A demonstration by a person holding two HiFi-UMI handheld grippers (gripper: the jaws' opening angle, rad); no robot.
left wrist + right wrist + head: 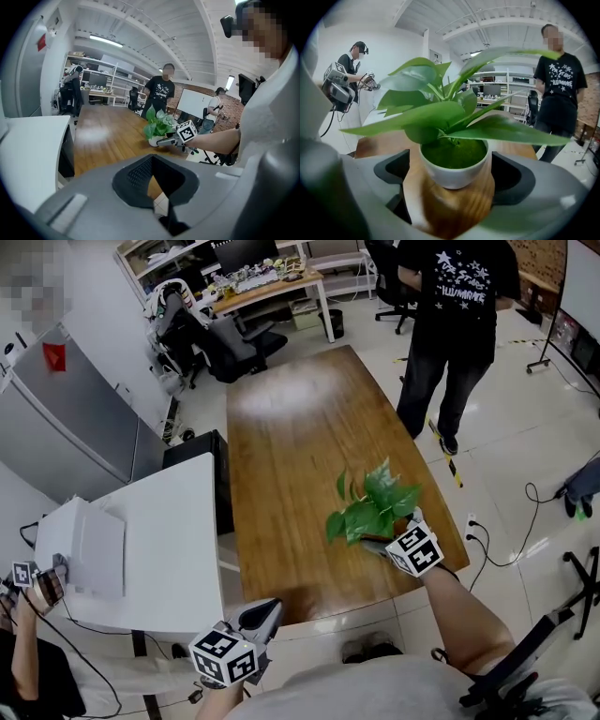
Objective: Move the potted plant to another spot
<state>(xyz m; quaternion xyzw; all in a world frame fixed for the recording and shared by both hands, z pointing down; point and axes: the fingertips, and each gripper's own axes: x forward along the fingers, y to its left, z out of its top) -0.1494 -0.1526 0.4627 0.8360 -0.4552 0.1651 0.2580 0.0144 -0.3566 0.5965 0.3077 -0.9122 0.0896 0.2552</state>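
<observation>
The potted plant (370,507), green leaves in a small white pot (454,176), stands on the long wooden table (300,427) near its front right corner. My right gripper (377,540) reaches in from the table edge, open wide, with the pot between its jaws; a strip of wood shows between the pot and the left pad. The left gripper view shows the same plant (157,124) and right gripper (165,139) from the side. My left gripper (267,610) hangs off the front left of the table, shut and empty (153,173).
A white table (169,540) with a white box (89,549) adjoins on the left. A person in a black shirt (459,315) stands at the far right of the wooden table. Another person (28,652) stands at the lower left. Office chairs (225,343) stand behind.
</observation>
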